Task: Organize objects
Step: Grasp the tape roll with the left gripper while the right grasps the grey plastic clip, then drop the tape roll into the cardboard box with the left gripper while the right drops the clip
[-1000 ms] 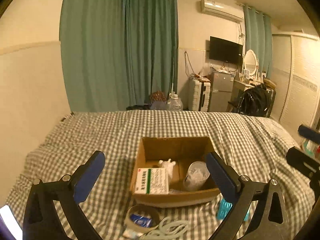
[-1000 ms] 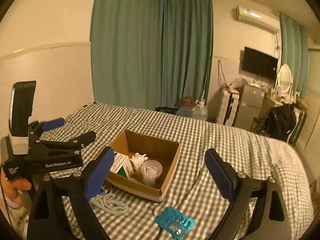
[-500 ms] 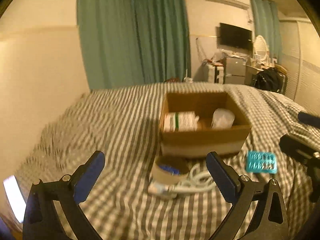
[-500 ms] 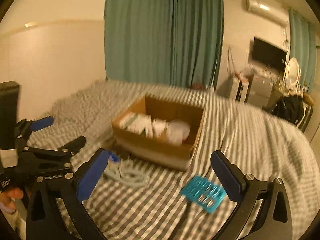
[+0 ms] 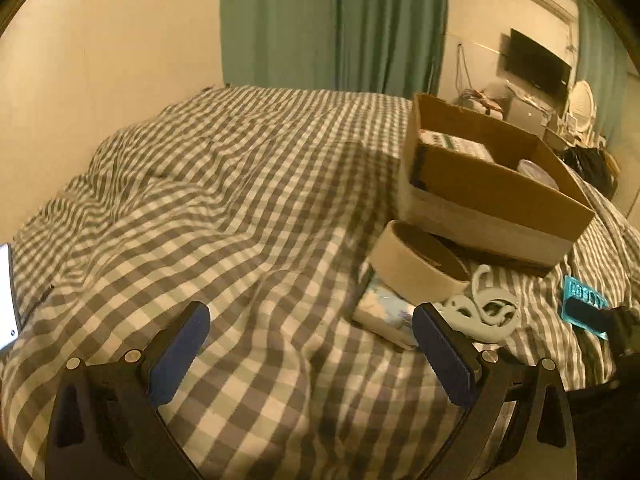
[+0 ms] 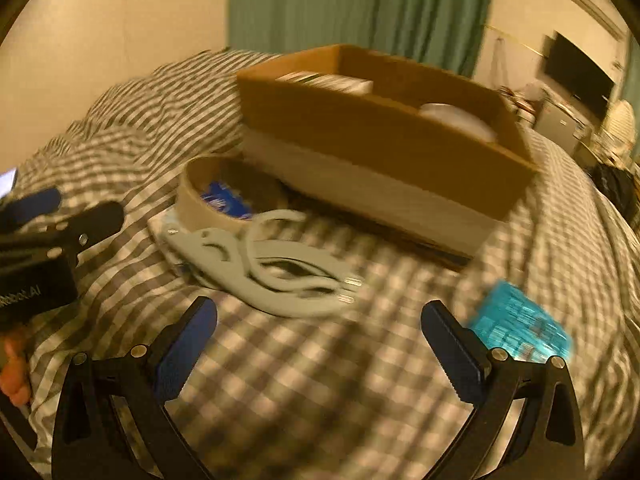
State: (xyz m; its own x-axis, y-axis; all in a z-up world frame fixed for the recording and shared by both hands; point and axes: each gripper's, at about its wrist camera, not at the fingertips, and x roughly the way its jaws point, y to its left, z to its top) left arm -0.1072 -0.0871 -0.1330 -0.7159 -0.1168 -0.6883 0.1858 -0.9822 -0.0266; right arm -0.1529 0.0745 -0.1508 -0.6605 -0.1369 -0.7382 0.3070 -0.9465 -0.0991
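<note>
From the left wrist view, my left gripper (image 5: 310, 344) has its jaws wide apart and holds nothing, low over the checked bed cover (image 5: 224, 184). Ahead to the right sits the cardboard box (image 5: 492, 188), already holding a carton and a clear cup. In front of it, touching its near side, lies a roll of tape (image 5: 416, 264), resting partly on a small pale packet (image 5: 384, 312). Just right of that is a tangle of grey cable (image 5: 484, 308), and farther right a teal blister pack (image 5: 582, 308), partly hidden by my other gripper.

From the right wrist view, blurred, my right gripper (image 6: 320, 336) is also spread open and empty. The grey cable (image 6: 276, 268) lies just beyond its jaws; the tape (image 6: 224, 196) is behind it, against the box (image 6: 380, 136). The blister pack (image 6: 520, 328) is just beside the right pad.

I judge the cable light and floppy; it will sag, so I would pinch the bundled middle where strands cross. The tape is stiff and light: grip across its wall. The blister pack is thin and flat on soft bedding, so take it by an edge.
</note>
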